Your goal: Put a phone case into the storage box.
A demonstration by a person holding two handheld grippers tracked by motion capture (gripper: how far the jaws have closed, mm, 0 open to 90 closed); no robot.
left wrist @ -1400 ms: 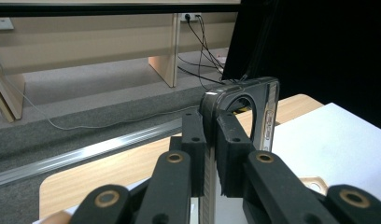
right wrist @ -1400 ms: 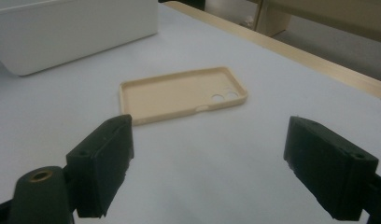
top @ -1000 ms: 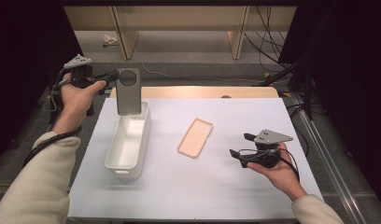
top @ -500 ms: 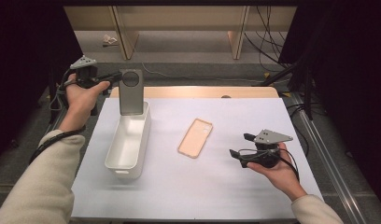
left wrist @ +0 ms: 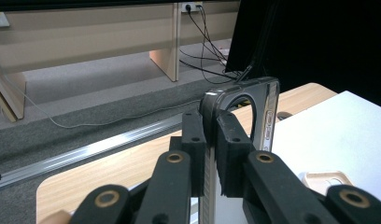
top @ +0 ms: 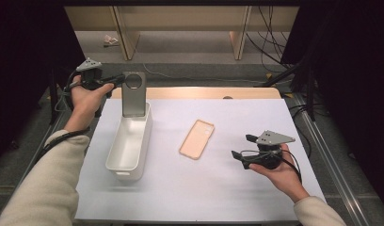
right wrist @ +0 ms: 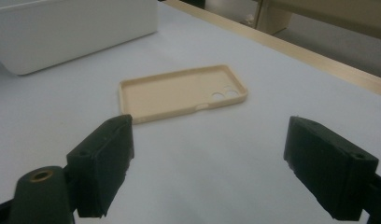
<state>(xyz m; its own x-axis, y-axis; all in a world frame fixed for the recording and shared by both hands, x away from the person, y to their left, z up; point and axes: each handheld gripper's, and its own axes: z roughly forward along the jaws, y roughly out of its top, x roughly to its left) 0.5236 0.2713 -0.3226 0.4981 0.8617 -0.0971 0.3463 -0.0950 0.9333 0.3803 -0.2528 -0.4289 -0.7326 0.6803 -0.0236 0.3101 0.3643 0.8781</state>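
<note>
A grey phone case (top: 133, 94) with a round camera hole stands upright, its lower end at the far end of the white bin (top: 125, 173). My left gripper (top: 118, 80) is shut on the case's upper edge. In the left gripper view the pads (left wrist: 231, 140) of my left gripper (left wrist: 209, 140) pinch the grey case (left wrist: 254, 107). I cannot tell whether the case touches the bin's bottom. A beige phone case (top: 197, 139) lies flat, hollow side up, at the table's middle. My right gripper (top: 242, 146) rests open to its right, pointing at the beige case (right wrist: 179, 93).
A white sheet (top: 275, 113) covers the table, with a wooden strip (top: 204, 92) along the far edge. The white bin (right wrist: 62, 32) lies lengthwise on the left. Beyond the table are floor cables (top: 270, 28) and wooden furniture legs (top: 239, 42).
My left gripper has drifted slightly to the right with the grey case held upright over the bin. The right gripper and the beige case have stayed put.
</note>
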